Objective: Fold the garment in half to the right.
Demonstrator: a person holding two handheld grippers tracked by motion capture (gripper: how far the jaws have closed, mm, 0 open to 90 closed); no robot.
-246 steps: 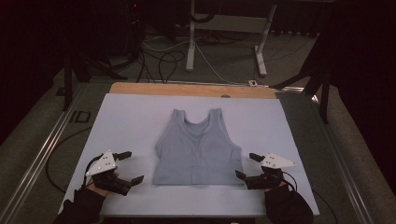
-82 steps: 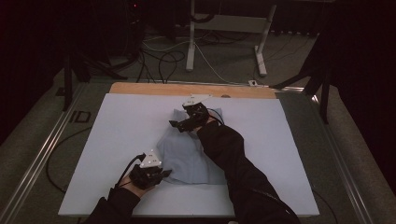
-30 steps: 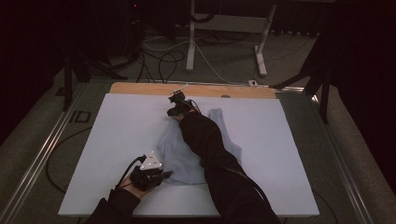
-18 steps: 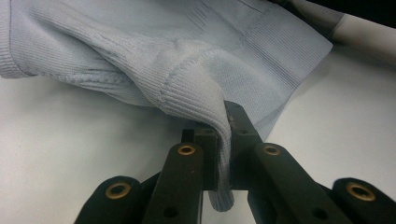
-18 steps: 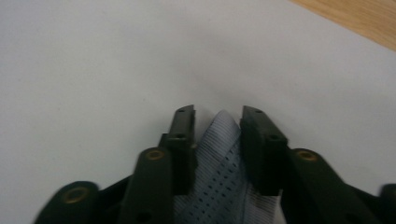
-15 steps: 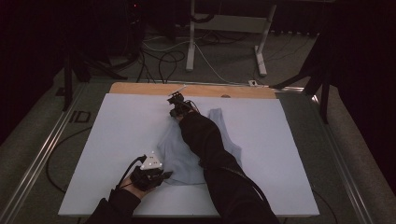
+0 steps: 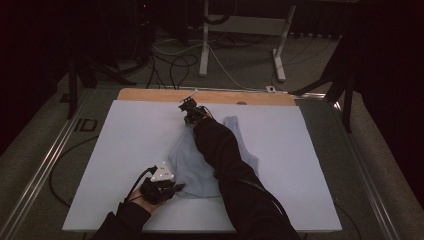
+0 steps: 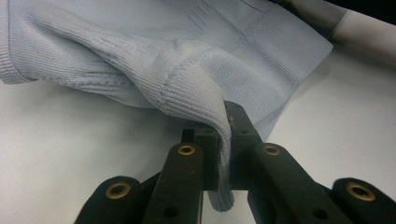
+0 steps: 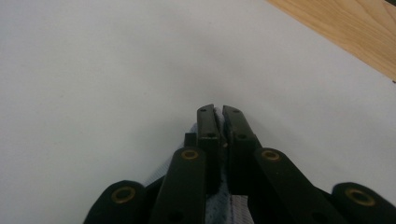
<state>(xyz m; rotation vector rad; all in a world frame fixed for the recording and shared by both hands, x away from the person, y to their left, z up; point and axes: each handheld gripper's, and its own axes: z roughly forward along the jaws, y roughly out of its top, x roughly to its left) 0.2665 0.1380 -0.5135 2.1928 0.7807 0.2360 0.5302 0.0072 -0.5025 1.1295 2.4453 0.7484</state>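
One grey knit top, two grippers, each clamped on a part of it.

The left gripper [image 7: 176, 187] pinches the ribbed hem of the top [image 7: 192, 167], cloth bunched beyond its fingertips [image 8: 205, 140]. The right gripper [image 7: 189, 116], whose jaws have just been closing, nips the top's far strap. One white board [image 7: 125, 140] lies under both fingers, a wooden strip [image 7: 150, 95] beyond; dark room, floor cables [image 7: 175, 55].
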